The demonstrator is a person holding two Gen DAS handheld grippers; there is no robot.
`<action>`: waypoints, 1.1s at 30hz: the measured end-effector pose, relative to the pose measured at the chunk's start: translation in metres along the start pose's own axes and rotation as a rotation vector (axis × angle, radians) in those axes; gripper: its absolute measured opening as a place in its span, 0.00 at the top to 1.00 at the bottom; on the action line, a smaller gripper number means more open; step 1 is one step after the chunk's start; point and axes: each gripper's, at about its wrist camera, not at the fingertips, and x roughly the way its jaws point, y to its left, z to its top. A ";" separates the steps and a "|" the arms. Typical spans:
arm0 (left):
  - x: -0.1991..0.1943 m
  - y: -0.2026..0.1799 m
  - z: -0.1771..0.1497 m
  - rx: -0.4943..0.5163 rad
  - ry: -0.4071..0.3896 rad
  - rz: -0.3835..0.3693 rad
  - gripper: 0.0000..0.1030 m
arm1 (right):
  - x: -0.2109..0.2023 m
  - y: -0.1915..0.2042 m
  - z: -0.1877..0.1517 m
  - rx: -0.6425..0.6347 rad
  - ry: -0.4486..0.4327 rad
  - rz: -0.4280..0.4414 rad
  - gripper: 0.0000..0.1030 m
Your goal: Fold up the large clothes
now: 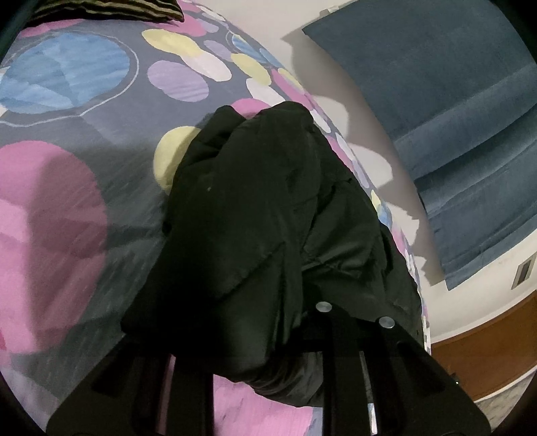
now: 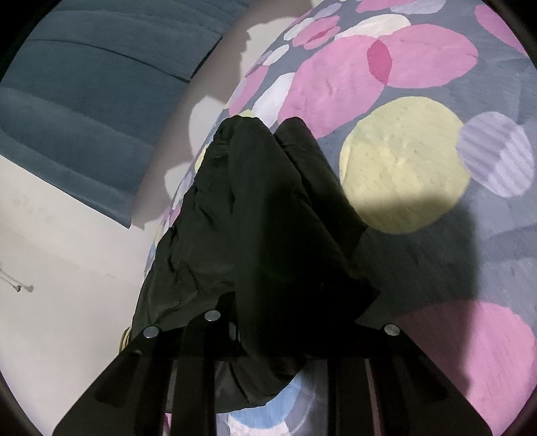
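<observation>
A large black garment, a padded jacket by its look, hangs bunched from both grippers above a grey rug with coloured circles. My left gripper is shut on a thick fold of the garment, which drapes over its fingers and hides the tips. My right gripper is shut on another fold of the same garment, which likewise covers its fingertips. The cloth trails down and away to the rug near its edge.
A dark blue sofa stands beyond the rug's edge on a pale floor; it also shows in the right wrist view. A striped cushion lies at the rug's far end. A wooden panel is at lower right.
</observation>
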 end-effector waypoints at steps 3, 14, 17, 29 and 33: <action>-0.007 0.000 -0.005 0.005 0.000 0.009 0.81 | -0.004 -0.001 -0.002 0.003 0.005 0.002 0.77; -0.034 0.007 -0.025 0.019 0.007 0.029 0.81 | -0.019 -0.009 -0.009 0.023 0.015 0.021 0.77; -0.042 0.010 -0.034 0.028 0.005 0.034 0.81 | -0.023 -0.010 -0.011 0.026 0.018 0.025 0.77; -0.074 0.019 -0.061 0.028 0.015 0.035 0.81 | -0.031 -0.014 -0.017 0.035 0.015 0.041 0.77; -0.084 0.020 -0.070 0.034 0.011 0.041 0.81 | -0.032 -0.016 -0.019 0.039 0.014 0.047 0.77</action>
